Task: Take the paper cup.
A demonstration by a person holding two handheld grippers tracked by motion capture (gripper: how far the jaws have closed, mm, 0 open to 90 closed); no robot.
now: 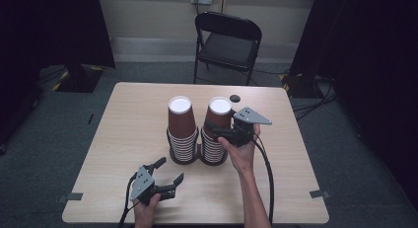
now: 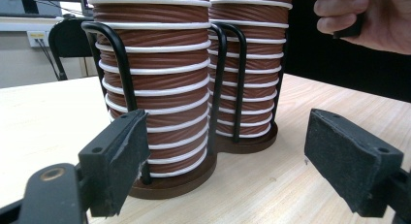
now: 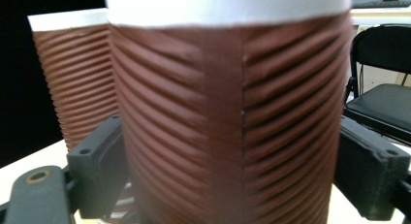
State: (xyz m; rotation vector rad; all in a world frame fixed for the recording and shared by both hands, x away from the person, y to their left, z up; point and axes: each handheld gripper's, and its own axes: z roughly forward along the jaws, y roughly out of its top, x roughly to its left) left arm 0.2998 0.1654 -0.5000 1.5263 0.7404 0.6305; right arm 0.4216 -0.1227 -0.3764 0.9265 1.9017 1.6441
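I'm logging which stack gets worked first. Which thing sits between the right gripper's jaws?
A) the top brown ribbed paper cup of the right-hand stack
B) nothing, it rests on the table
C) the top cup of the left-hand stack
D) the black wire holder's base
A: in the right gripper view the top brown ribbed paper cup sits between the two black jaws, and the high view shows the right gripper at the right-hand stack.

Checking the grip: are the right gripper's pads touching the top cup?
Touching. In the right gripper view both pads sit flush against the top cup, no gap.
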